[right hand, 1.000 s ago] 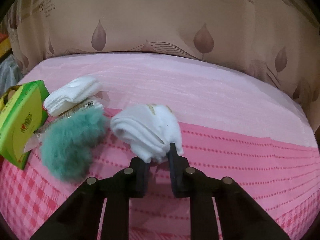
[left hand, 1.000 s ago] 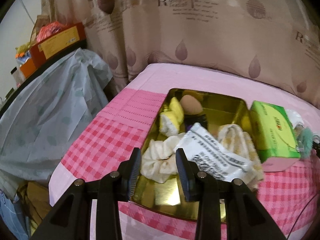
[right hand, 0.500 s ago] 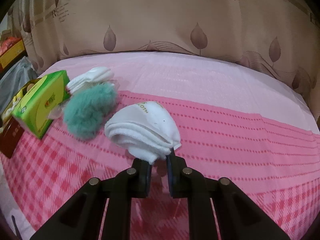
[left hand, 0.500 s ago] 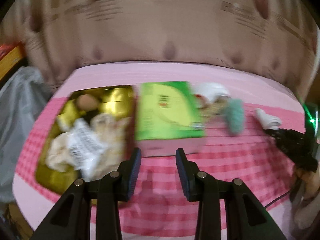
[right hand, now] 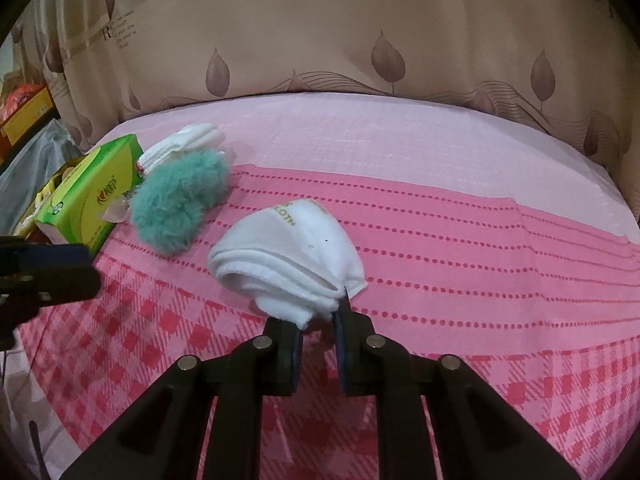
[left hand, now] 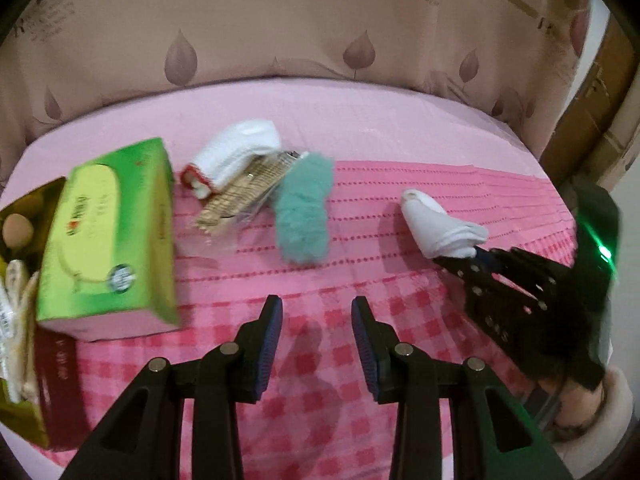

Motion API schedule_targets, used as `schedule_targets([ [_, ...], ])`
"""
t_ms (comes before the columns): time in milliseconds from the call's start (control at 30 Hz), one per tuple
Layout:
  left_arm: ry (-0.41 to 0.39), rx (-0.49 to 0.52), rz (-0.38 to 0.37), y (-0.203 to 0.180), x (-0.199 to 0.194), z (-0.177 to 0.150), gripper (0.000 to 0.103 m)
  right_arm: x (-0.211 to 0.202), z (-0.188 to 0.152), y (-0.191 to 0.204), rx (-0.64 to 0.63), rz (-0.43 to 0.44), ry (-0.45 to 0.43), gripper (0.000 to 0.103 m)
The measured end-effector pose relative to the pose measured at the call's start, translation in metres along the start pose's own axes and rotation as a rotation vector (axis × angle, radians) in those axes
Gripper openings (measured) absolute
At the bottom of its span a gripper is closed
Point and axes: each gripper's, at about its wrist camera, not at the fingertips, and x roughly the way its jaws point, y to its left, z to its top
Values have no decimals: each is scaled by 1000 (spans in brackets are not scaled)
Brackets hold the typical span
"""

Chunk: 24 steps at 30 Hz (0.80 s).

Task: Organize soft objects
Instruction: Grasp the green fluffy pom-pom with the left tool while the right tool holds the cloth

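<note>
The right gripper (right hand: 318, 320) has its jaws pinching the near edge of the folded white cloth (right hand: 292, 256) on the pink checked tabletop (right hand: 480, 280). The left gripper (left hand: 316, 340) has its jaws spread and empty; the teal fluffy piece (left hand: 304, 216) lies at its twelve o'clock, long axis running away, nearer this hand.

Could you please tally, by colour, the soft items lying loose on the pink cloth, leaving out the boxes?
White: 2, the rolled white sock with red trim and the folded white cloth pinched in the right gripper.
Teal: 1, the fluffy teal fur piece.
Total: 3.
</note>
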Motion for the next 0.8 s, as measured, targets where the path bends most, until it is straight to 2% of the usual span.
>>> schedule_targets([
  [167,26,-4,2,-6,24,21,36,0,-2,-6,19,22,3,13],
  [433,60,-73,18,0,53,52,36,0,-2,-11,30,42,9,14],
  [567,39,-101,-26,2,52,55,36,0,-1,-11,29,45,12,15],
  [633,36,-106,-33,2,51,55,14,0,-1,-12,31,48,13,15],
  [800,37,-91,-12,2,48,54,14,0,-2,-11,28,46,13,15],
])
